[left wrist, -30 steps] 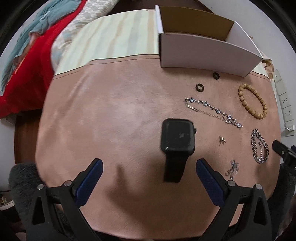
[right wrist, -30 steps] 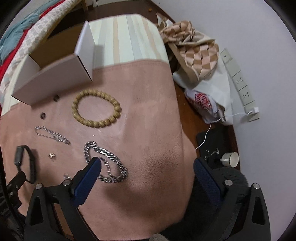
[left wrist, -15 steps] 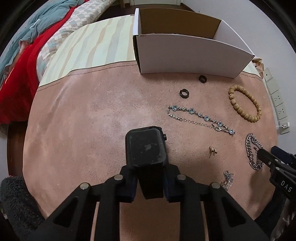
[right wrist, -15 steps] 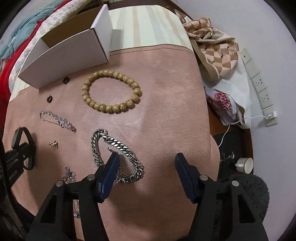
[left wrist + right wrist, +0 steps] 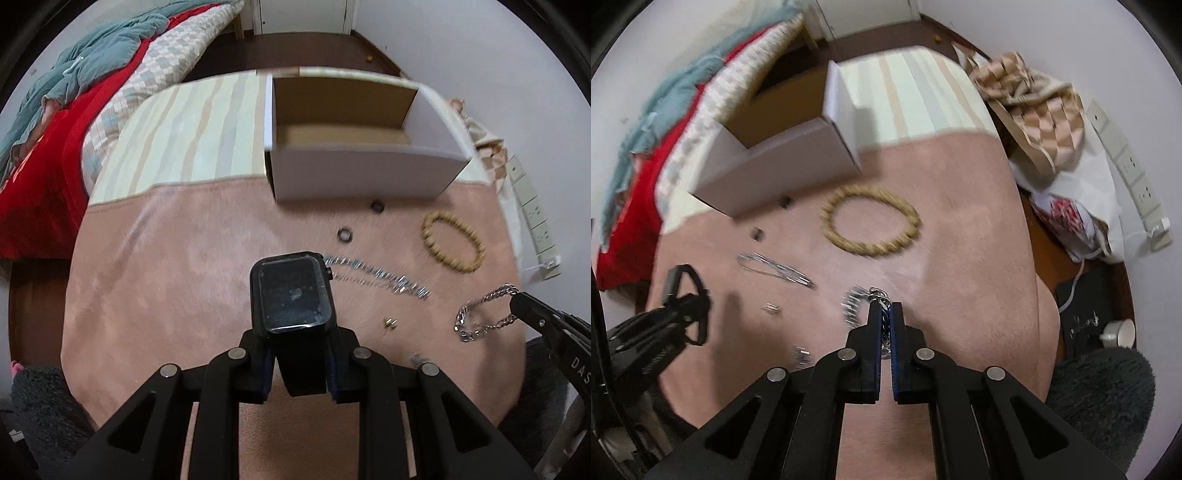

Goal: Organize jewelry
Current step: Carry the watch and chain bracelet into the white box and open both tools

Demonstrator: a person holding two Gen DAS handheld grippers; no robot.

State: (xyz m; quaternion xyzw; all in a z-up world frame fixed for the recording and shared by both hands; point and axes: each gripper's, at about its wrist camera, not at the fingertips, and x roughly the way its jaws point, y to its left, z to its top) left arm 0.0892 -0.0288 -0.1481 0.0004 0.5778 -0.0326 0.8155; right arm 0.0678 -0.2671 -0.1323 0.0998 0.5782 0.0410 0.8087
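Watch inside left gripper

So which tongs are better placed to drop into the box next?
Probably left: the left tongs hold the watch facing the open box. The right tongs, gripping the chain bracelet, sit off to its side.

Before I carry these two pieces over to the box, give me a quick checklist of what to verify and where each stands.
1. Left gripper shut on the black watch by its strap: ok.
2. Right gripper shut on the silver chain bracelet: ok.
3. Chain fully off the pink cloth: cannot tell, the frame is blurred.
4. White box open on top: ok.
5. Floor of the box free of items: cannot tell, only partly visible.
6. Bead bracelet and two dark rings lying apart from both grippers: ok.
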